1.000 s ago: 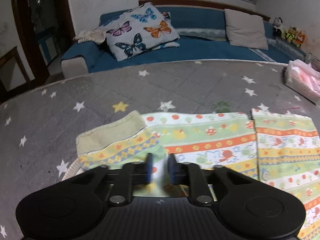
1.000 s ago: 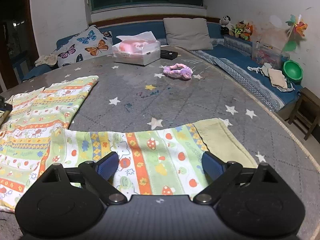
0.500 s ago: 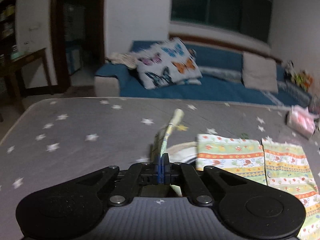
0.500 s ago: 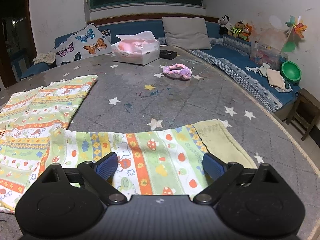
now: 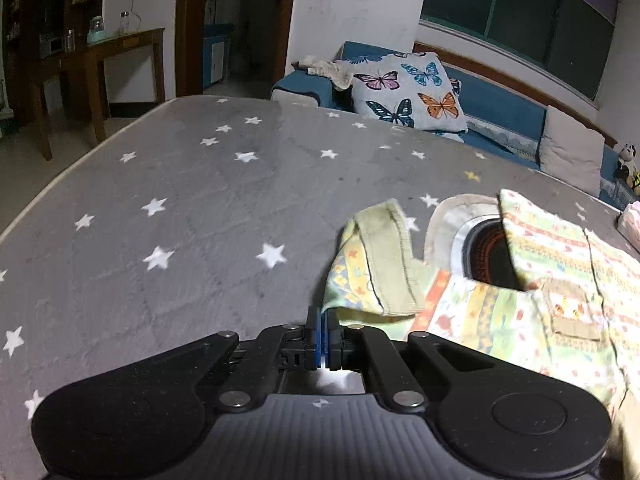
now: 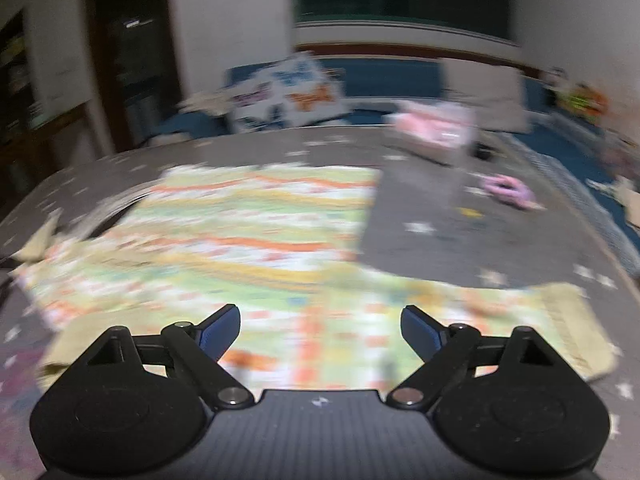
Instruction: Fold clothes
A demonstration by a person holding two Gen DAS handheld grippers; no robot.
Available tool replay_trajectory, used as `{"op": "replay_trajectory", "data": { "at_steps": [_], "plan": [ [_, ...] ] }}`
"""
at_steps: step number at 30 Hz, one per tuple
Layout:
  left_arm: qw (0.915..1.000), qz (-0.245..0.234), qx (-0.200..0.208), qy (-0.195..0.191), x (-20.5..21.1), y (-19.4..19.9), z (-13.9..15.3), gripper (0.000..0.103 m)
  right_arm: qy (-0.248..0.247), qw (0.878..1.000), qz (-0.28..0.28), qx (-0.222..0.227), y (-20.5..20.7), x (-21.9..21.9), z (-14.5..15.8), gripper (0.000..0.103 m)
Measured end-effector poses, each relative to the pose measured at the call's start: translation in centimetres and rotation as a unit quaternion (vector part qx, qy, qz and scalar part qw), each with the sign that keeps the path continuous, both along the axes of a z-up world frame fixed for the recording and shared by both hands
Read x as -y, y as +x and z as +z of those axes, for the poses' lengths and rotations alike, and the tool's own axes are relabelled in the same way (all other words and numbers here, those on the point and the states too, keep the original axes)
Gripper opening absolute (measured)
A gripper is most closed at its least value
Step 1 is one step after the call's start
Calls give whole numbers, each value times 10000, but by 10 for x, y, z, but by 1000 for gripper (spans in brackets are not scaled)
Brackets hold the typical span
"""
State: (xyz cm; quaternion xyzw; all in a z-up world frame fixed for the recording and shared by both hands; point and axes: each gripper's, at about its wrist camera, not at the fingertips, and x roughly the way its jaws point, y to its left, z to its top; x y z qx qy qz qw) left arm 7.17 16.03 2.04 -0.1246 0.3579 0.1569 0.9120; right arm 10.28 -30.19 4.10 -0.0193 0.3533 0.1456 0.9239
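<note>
A child's striped, printed garment lies on the grey star-patterned table cover. My left gripper is shut on its left sleeve, whose pale green cuff is folded over toward the garment's body. In the blurred right wrist view the garment spreads across the table with the other sleeve and its cuff at the lower right. My right gripper is open and empty above that sleeve.
A round hole with a dark ring in the table shows beside the garment. A pink tissue box and a purple hair band lie at the far right. A blue sofa with a butterfly cushion stands behind.
My left gripper shut on the left sleeve, lifted it and carried it over toward the garment's body. My right gripper has swung left, still open, and its view is now blurred.
</note>
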Motion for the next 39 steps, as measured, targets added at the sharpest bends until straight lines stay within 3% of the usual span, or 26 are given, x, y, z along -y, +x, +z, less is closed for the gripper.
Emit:
{"op": "replay_trajectory", "data": {
  "at_steps": [5,6,7,9,14,19,24,27,34,39],
  "plan": [
    [9996,-79,-16,276,-6,-17,-1,6,-140,9969,767,-72,-3,-64,-1,86],
    [9992,-134,-6,380,-5,-21,-2,15,-186,9959,883,-66,-3,-76,-2,86],
    [9987,-169,11,476,-4,-23,-2,36,-230,9950,968,-51,-3,-86,-3,86],
    [9976,-251,79,643,1,-25,-2,54,-311,9928,1156,-26,-1,-105,-5,86],
    [9939,-576,144,926,17,-17,-2,58,-499,9874,1500,0,3,-145,-10,86],
    [9904,-859,137,1076,28,9,-3,73,-531,9841,1694,-40,3,-166,-14,86],
    [9879,-998,-81,1187,35,40,-16,74,-562,9832,1735,-104,4,-173,-17,86],
    [9867,-889,-81,1357,27,47,-20,76,-615,9831,1721,-96,6,-173,-17,86],
    [9868,109,-228,1599,-31,53,-23,76,-676,9854,1561,-38,12,-166,-15,86],
    [9823,480,-267,1790,-58,51,-22,76,-812,9854,1492,-72,15,-167,-20,86]
  ]
}}
